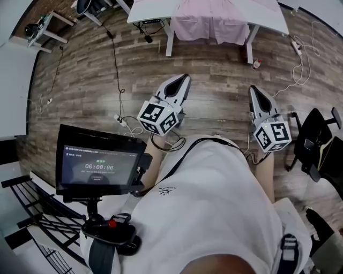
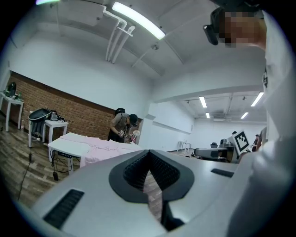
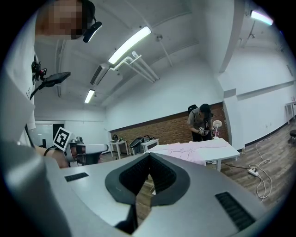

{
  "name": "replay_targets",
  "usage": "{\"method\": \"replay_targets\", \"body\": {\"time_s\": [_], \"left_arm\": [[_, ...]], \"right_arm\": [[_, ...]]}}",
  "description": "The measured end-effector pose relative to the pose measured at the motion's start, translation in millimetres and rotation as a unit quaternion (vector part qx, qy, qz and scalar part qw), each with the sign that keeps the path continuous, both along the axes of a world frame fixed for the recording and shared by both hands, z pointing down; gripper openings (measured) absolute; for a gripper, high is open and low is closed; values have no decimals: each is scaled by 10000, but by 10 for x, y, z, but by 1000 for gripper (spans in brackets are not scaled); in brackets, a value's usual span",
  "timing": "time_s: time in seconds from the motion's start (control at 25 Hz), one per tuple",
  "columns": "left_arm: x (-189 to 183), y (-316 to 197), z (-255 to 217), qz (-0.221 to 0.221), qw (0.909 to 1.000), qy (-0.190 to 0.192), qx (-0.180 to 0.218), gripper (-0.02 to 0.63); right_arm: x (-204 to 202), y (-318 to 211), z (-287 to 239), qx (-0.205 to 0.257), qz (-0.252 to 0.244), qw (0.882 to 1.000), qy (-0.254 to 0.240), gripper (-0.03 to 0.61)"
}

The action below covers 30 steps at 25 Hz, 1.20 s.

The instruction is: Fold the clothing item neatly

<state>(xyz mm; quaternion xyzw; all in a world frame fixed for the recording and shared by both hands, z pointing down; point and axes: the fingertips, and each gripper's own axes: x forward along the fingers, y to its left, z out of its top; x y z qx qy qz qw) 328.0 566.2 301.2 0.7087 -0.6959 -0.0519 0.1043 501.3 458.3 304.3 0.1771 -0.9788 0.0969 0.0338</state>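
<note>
**A:** Since the folding is not yet under way, where is the pink garment (image 1: pixel 211 24)?

**B:** It is spread over the white tabletop (image 1: pixel 147 10) across the wooden floor (image 1: pixel 214 69). One edge hangs over the near side. It is well apart from both tools.

**A:** And the tools?

**B:** The left tool (image 1: pixel 184 79) has its jaws pressed together with nothing between them. The right tool (image 1: pixel 252 91) is the same, closed and empty. Both are held out about level above the floor, in front of the wearer's white shirt (image 1: pixel 214 203).

**A:** Any writing?

**B:** The monitor (image 1: pixel 100 160) mounted at the wearer's left shows a timer reading 00:00:00. The lines above it are too small to read. Each marker cube (image 1: pixel 159 118) carries black-and-white square codes and no words. A small emblem (image 1: pixel 167 191) on the shirt is unreadable.

**A:** Anyone else?

**B:** A second person (image 2: pixel 122 126) stands bent over at the tabletop's far side.
</note>
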Motion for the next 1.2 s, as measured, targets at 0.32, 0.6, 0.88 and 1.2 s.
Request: {"method": "replay_targets", "body": {"time_s": [0.32, 0.6, 0.88, 1.2], "left_arm": [[41, -6, -31, -2, 10000, 38, 11, 3], [79, -14, -73, -26, 10000, 69, 5, 3], [322, -104, -59, -55, 10000, 46, -31, 3], [641, -245, -31, -48, 10000, -11, 1, 3]], "right_arm": [[25, -12, -59, -66, -12, 9999, -147, 5], [36, -15, -69, -120, -119, 9998, -92, 5], [241, -101, -53, -146, -206, 9996, -141, 5], [527, -218, 7, -149, -267, 9993, -224, 5]]}}
